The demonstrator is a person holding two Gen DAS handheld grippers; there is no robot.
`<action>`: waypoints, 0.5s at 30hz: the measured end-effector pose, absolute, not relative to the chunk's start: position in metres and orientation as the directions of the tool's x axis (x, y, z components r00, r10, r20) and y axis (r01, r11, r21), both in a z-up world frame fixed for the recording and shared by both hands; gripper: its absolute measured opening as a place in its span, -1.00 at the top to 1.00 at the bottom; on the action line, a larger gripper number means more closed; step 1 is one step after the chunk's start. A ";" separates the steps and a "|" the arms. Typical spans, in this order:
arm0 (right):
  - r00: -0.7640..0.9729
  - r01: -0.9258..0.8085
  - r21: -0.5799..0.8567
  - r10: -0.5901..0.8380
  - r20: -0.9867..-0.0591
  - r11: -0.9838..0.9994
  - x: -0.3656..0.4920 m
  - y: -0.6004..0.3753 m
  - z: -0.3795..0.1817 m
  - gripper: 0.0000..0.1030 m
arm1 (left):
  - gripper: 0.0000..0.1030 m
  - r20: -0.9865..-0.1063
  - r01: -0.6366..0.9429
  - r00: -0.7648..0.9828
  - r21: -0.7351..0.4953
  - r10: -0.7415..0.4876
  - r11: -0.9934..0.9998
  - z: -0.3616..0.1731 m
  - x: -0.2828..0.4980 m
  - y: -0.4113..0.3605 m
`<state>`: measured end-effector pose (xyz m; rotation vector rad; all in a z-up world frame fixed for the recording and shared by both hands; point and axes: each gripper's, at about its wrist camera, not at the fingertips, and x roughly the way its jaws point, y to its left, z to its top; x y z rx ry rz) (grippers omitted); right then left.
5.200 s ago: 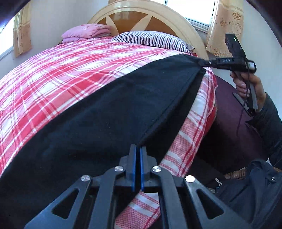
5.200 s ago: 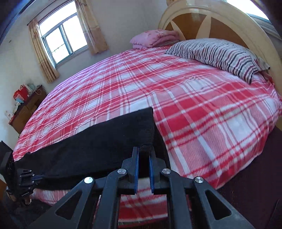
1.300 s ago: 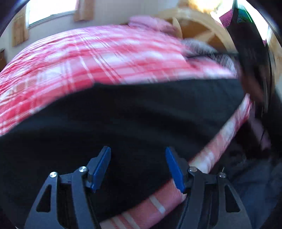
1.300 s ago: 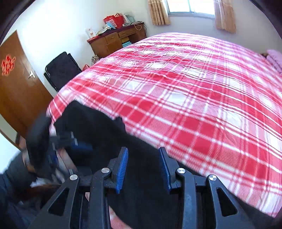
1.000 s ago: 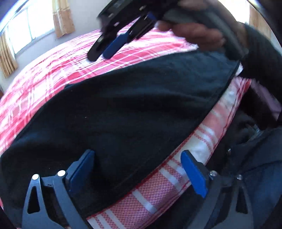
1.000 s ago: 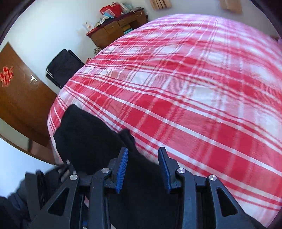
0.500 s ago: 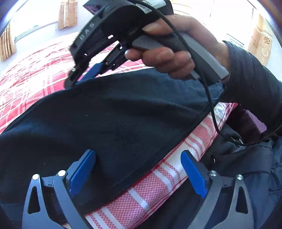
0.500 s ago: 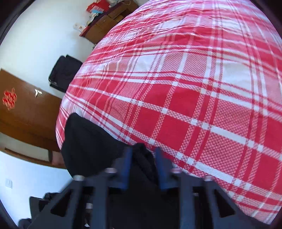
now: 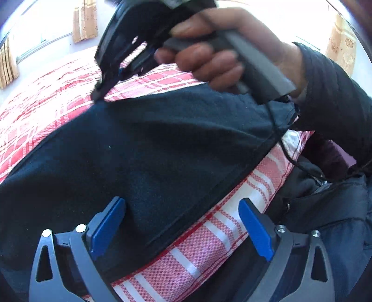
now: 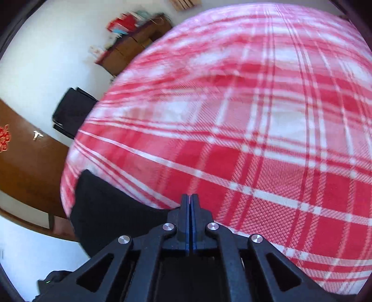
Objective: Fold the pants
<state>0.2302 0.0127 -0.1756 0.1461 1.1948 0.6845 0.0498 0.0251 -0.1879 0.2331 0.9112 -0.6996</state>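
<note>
I'm working in a home bedroom — a wide bed under a red-and-white plaid cotton bedspread (image 10: 267, 139) fills most of my right wrist view. Past its far edge stands a low brown wooden dresser (image 10: 130, 46) against a white wall, its top crowded with red and blue packages too blurred to name. A dark brown wooden door (image 10: 21, 160) carries a red paper ornament (image 10: 4, 137). In my left wrist view, beige patterned curtains (image 9: 84, 21) hang beside a bright window — plain domestic furnishing.

Two close wrist views angled down, both over the black pants (image 9: 162, 151) on the plaid bed (image 10: 267, 139).
</note>
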 end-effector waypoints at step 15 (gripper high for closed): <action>0.462 -0.301 0.452 0.543 -0.702 0.840 0.189 -0.136 -0.114 -0.05 | -0.94 -0.727 0.594 0.474 -0.153 -0.496 0.790 -0.161 0.063 0.027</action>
